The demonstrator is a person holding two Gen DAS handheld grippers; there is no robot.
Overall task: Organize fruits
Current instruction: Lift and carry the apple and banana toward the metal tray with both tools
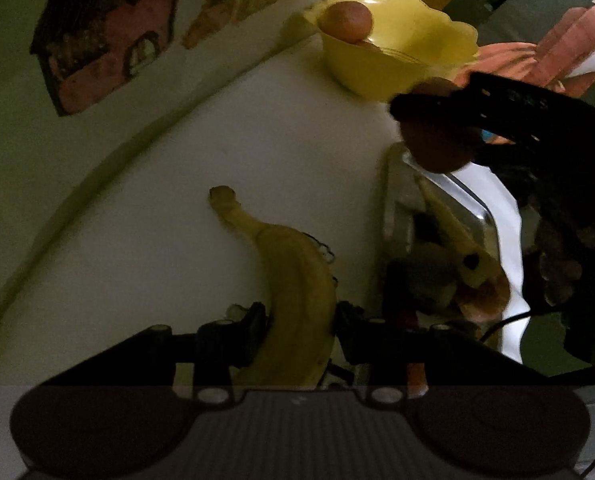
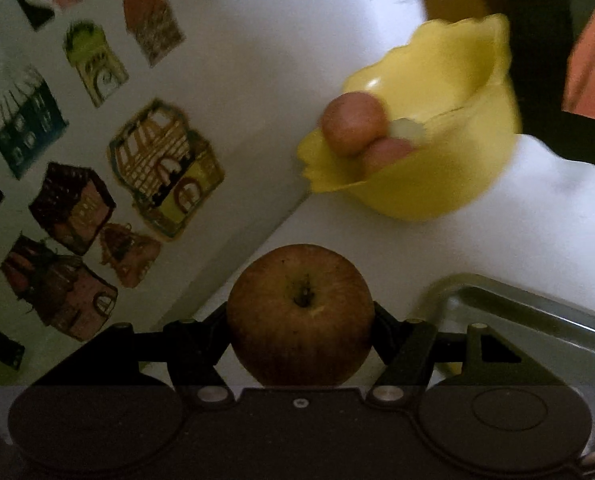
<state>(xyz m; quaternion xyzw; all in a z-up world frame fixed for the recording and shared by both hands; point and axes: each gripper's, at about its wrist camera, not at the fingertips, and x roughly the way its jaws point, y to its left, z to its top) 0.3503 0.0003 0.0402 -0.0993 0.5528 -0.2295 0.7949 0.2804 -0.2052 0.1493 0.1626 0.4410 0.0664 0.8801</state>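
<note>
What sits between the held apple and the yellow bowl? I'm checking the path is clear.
Nothing: in the right wrist view only bare white tabletop lies between the apple in the right gripper and the yellow bowl.

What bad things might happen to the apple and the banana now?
The apple is round and pinched only at its sides by the right gripper, so it might slip out and roll. The yellow bowl already holds two fruits near its rim, so dropping the apple in may knock one out. The left gripper squeezes the banana, which might bruise.
</note>
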